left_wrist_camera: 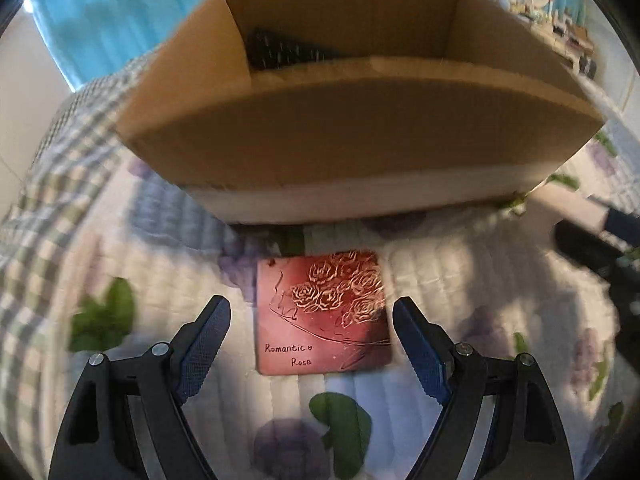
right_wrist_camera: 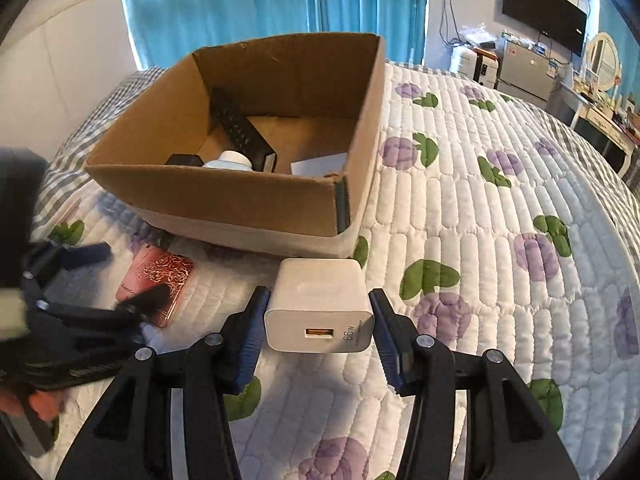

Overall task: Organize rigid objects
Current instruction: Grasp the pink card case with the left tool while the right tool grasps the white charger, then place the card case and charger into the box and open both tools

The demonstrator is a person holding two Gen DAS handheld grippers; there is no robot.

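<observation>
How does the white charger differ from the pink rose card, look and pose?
The white charger is a thick plain block; the pink rose card is thin, flat and printed with roses. The charger sits clamped in the right gripper; the card lies free between the open left gripper fingers. Both rest on the quilt before the cardboard box.

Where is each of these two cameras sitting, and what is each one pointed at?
Left wrist: rides the left gripper, looking down along its open fingers at the red rose card on the quilt, cardboard box behind.
Right wrist: rides the right gripper, its fingers closed on the white charger; the left gripper and a bit of hand show at left.
Shared: box, card, quilt.
</observation>
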